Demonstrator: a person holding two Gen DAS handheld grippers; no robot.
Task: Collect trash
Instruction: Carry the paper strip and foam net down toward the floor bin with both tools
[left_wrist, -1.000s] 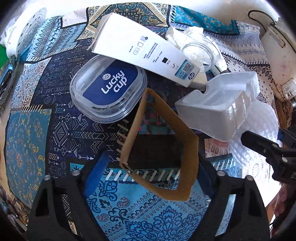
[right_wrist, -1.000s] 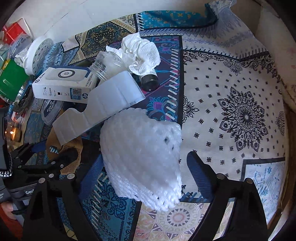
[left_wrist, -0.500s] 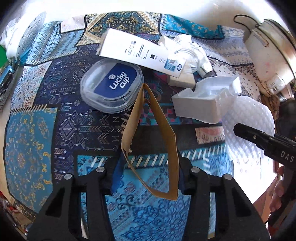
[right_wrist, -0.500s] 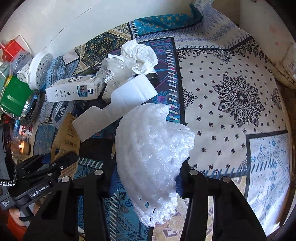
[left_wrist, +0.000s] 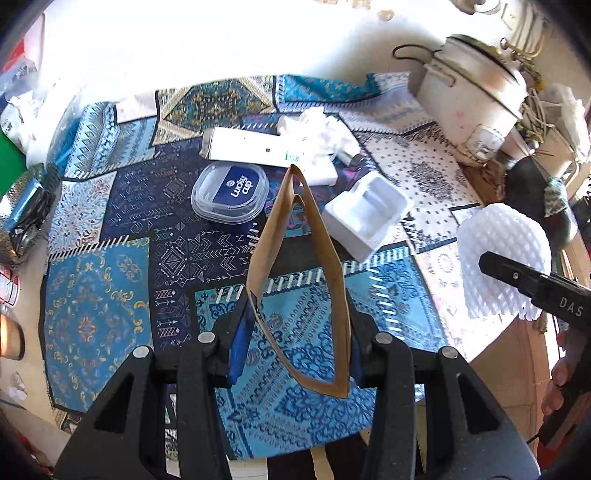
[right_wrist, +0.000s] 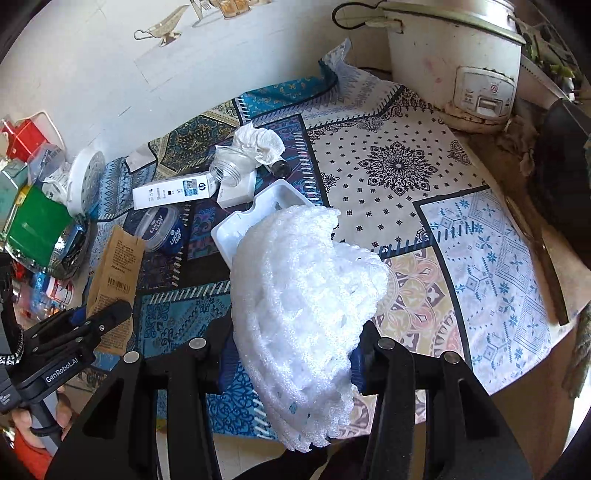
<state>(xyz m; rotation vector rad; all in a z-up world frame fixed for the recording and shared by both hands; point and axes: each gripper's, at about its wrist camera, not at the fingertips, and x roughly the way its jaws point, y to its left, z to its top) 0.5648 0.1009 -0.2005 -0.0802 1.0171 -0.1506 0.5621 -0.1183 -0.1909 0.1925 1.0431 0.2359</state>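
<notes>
Right hand-held gripper (right_wrist: 291, 354) clamps white foam net (right_wrist: 303, 295), centre frame, clear of bench (right_wrist: 480, 240). Left hand-held gripper (left_wrist: 295, 354) squeezes brown paper sleeve (left_wrist: 299, 280) flat, lower centre. Keep grips firm; carry off lower bench edge, open there. Avoid rice cooker (right_wrist: 454, 55) upper right, white tray (left_wrist: 365, 218) centre.

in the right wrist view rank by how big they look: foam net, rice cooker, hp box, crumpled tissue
1. foam net, though it is nearest the camera
2. rice cooker, partly cut off by the frame
3. hp box
4. crumpled tissue, close to the box in apparent size
</notes>
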